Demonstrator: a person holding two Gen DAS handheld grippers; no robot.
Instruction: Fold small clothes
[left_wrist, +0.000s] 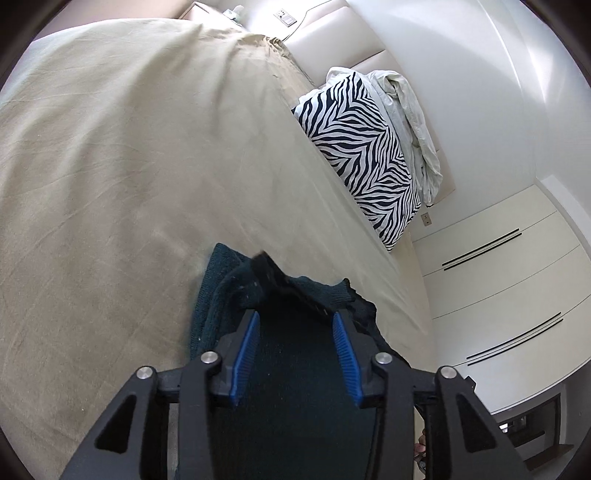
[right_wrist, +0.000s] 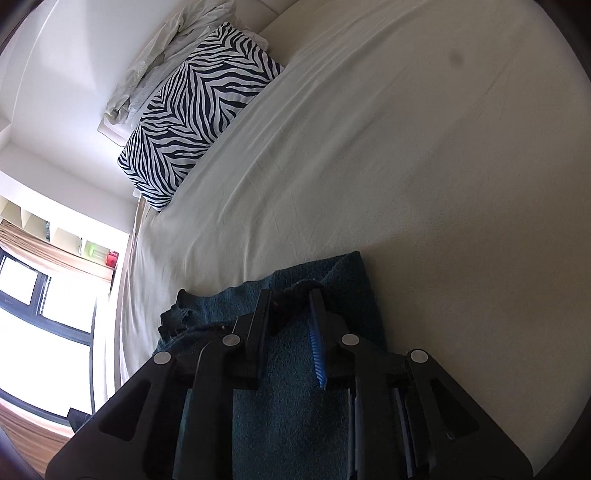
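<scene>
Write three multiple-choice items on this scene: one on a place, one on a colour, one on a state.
1. Where does the garment lie?
A. on the bed sheet
B. on a wooden desk
C. in a basket

2. What colour is the garment?
A. bright yellow
B. dark teal
C. pink

3. How does the left gripper stand?
A. shut tight on the pillow
B. out of view
C. open over the garment

Key: 1 A, the garment rests flat on the sheet; 2 B, the knit reads dark teal in both views; 3 C, its blue pads stand well apart with cloth below them.
</scene>
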